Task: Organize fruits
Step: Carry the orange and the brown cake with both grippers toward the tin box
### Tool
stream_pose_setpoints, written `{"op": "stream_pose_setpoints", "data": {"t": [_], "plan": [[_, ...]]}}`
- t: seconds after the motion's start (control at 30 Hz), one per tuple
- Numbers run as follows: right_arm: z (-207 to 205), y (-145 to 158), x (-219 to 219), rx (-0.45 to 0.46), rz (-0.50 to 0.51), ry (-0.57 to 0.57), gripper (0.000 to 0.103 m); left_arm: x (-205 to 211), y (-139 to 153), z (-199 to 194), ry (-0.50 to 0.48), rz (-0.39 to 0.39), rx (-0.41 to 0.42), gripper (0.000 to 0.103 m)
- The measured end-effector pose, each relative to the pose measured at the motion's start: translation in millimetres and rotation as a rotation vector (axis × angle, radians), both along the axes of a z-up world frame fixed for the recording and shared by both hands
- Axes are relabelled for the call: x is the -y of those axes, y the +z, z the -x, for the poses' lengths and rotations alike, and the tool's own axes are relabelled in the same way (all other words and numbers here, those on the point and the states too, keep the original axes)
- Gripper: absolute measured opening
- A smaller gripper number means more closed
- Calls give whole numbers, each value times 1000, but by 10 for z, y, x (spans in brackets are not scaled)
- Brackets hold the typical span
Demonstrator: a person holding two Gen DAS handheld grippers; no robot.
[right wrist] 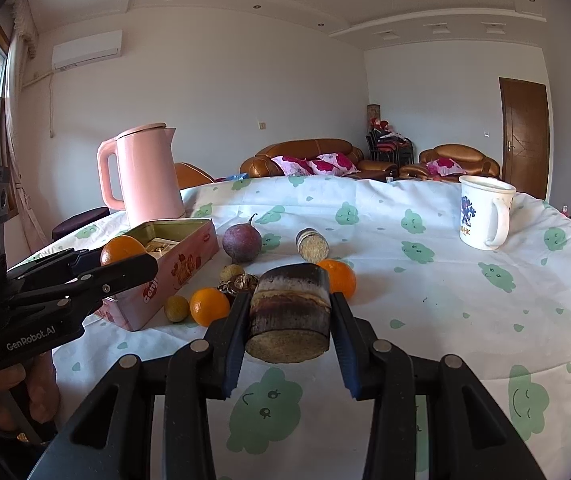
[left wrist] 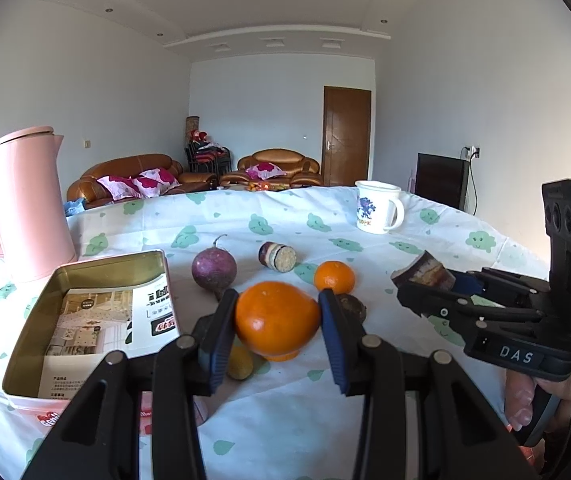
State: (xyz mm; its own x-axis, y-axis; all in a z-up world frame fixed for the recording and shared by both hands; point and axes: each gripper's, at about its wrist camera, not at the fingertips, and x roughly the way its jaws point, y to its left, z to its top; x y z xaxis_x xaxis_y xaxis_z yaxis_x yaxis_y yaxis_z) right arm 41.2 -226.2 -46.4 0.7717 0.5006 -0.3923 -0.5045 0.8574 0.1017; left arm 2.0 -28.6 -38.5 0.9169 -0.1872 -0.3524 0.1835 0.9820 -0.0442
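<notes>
My left gripper [left wrist: 277, 304] is shut on a large orange [left wrist: 275, 318] and holds it just above the tablecloth, right of the open pink tin [left wrist: 97, 312]. In the right wrist view, my right gripper [right wrist: 290, 300] is shut on a short dark piece of sugarcane [right wrist: 289, 312], lifted over the cloth. On the table lie a purple round fruit [left wrist: 213, 268], a second sugarcane piece [left wrist: 277, 256], a small orange [left wrist: 334, 277], another orange [right wrist: 209, 306] and small yellow fruits [right wrist: 176, 308]. The tin holds only a printed leaflet.
A pink kettle [left wrist: 25, 204] stands behind the tin at the left. A white mug [left wrist: 377, 208] stands at the far right of the table [right wrist: 445, 300]. A person's hands hold both grippers at the near edge.
</notes>
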Motion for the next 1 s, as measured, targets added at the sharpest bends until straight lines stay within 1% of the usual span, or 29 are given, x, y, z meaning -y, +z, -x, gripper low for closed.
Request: {"op": "stream_pose_setpoints", "data": {"t": [0.37,0.67,1.0], "plan": [[51,9,21,37,-14,7,41,-17,40,44,21,-11,43,42],[142,34,40,91,-28,17,41,-20,113,109,40,-24,80,42],[173,48,32,120,-16,6,41,-30,187,184,63,-47,117,42]]}}
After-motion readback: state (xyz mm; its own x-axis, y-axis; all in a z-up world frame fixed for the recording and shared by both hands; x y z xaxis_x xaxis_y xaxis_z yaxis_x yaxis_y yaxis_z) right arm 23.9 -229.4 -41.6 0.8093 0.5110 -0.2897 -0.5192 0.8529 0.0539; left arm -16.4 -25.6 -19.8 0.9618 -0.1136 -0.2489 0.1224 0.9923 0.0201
